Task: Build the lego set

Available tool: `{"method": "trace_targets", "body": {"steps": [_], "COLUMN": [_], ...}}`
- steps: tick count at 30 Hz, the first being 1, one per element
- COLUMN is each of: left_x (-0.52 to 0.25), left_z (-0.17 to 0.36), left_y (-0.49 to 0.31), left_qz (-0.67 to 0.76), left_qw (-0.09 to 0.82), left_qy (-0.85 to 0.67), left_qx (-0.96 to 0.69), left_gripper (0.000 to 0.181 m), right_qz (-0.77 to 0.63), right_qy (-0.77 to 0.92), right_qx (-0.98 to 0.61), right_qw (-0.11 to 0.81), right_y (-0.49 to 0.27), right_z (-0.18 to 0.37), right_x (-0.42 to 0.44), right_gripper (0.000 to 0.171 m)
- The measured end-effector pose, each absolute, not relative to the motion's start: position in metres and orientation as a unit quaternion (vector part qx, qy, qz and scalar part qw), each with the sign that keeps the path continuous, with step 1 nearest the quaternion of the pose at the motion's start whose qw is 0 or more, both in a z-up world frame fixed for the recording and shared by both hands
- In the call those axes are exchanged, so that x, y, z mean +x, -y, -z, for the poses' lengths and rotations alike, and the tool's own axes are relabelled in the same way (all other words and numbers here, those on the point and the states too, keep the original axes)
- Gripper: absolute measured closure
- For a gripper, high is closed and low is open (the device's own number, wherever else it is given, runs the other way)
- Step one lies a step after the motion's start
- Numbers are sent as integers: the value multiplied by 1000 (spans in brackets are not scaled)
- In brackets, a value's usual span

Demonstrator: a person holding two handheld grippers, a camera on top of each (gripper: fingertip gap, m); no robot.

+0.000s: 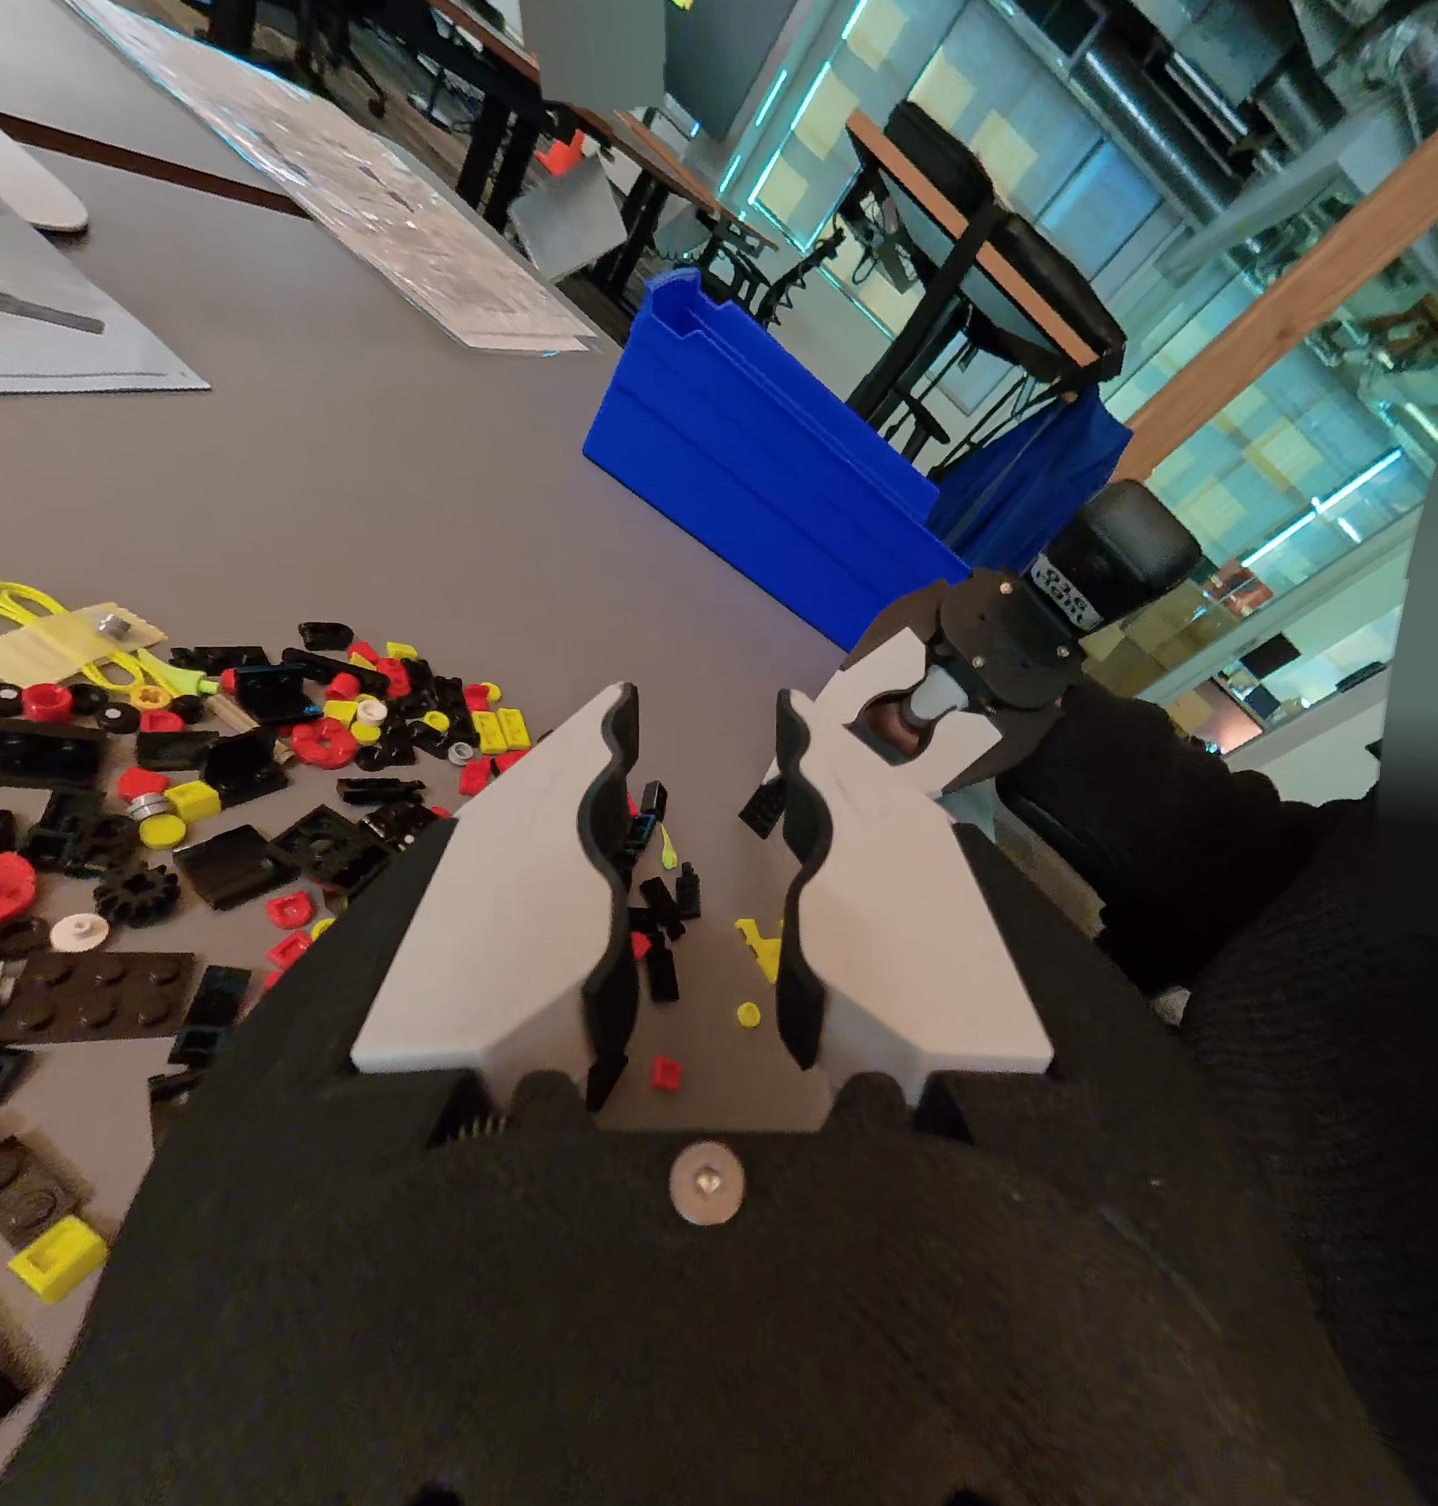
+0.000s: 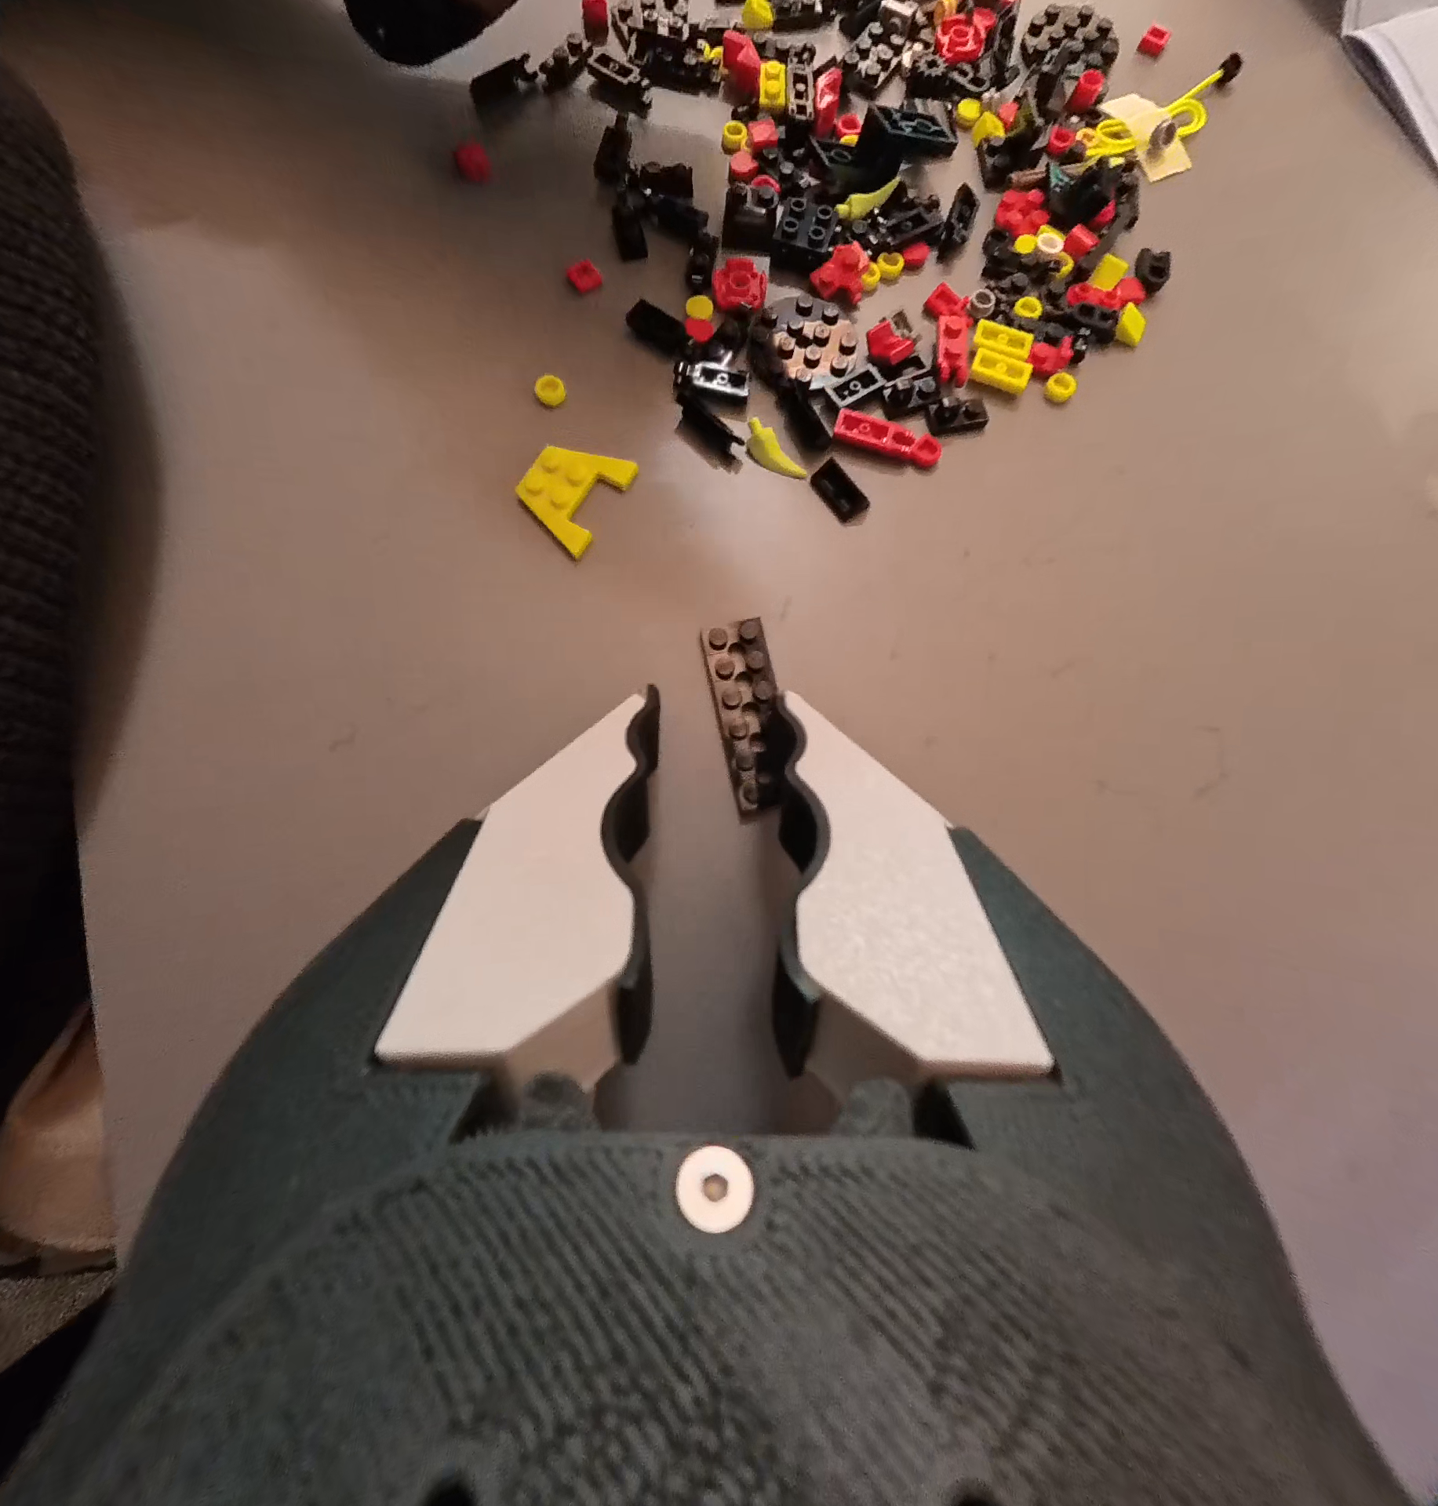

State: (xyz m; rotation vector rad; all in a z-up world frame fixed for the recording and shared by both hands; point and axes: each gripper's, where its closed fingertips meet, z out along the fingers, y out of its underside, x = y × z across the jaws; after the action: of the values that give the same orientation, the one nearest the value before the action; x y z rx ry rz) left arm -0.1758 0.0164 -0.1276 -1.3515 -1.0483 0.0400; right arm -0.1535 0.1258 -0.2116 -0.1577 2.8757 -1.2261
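A pile of black, red and yellow lego pieces [image 2: 903,204] lies on the grey table; it also shows in the left wrist view [image 1: 234,774]. A long dark studded plate [image 2: 736,709] lies on the table between my right gripper's fingers, close against the right finger. My right gripper [image 2: 719,701] is open around it, with a gap on the left side. A yellow wedge plate [image 2: 573,493] lies alone ahead and to the left. My left gripper [image 1: 703,717] is open and empty above several small loose pieces [image 1: 658,904]. The right gripper [image 1: 903,717] shows just beyond it.
A blue bin [image 1: 748,489] stands on the table's far edge. Instruction sheets [image 1: 389,204] and another paper [image 1: 39,326] lie at the back left. A dark sleeve [image 2: 22,570] runs along the left. Office desks and chairs stand beyond the table. About 15 centimetres separates my left fingertips from my right.
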Motion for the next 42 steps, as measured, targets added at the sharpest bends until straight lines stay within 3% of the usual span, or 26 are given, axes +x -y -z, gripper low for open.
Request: {"method": "trace_targets", "body": {"steps": [16, 22, 42], "left_x": [-170, -167, -165], "left_z": [131, 135, 137], "left_y": [-28, -33, -36], "left_qz": [-21, -20, 0], "left_qw": [645, 638, 632], "left_qy": [445, 439, 444], "left_qx": [-621, -632, -635], "left_gripper": [152, 151, 155], "right_qz": [390, 428, 424], "right_qy": [-919, -903, -904], "right_qx": [-52, -37, -49], "right_qw": [6, 9, -25], "right_y": [-127, -121, -118], "right_z": [212, 198, 198], "right_x": [-153, -156, -160], "right_gripper": [152, 142, 147]}}
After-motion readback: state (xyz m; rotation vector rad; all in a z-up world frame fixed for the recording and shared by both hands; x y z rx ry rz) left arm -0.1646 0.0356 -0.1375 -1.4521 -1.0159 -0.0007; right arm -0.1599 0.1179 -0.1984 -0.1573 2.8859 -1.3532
